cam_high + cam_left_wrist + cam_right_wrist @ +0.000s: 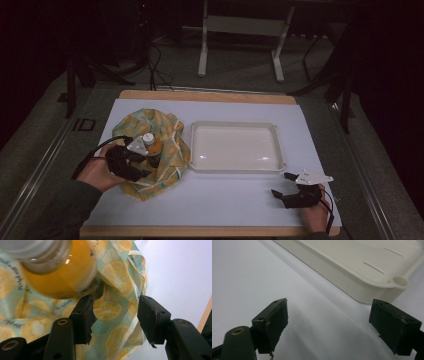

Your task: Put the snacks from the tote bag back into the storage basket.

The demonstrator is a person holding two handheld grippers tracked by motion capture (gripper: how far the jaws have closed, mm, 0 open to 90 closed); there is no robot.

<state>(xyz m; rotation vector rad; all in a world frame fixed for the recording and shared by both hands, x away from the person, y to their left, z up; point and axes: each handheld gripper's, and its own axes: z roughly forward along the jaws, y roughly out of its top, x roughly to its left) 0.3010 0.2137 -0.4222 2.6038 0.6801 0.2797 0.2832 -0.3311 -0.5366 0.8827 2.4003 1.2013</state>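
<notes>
Black jaws of my left claw (115,317) stand wide apart close to the lens of the left gripper view, with nothing pressed between the pads; behind the gap lies the lemon-print cloth (117,302), pale green with yellow slices. Up and to the left of my left jaw sits the orange bottle (62,272), blurred, its pale cap end at the top edge of that view; it looks just beyond the jaw tip, and I cannot tell whether the jaw touches it. From the high view, my left claw (142,167) rests over the near left part of the cloth (167,132), and the bottle (151,145) stands upright just ahead of its tips, white cap on top, in the middle of the bunched fabric. To the right of this claw, just past the cloth's edge, is the white plastic tray (235,167). My right claw (329,322) also stands open, holding nothing, with bare white table cover between its jaws; the tray's corner (372,287), with a small round loop on it, lies just ahead of the right jaw, apart from it. In the high view that right claw (285,187) sits near the tray's near right corner, well apart from the bottle and cloth, on the white table cover (220,200).
</notes>
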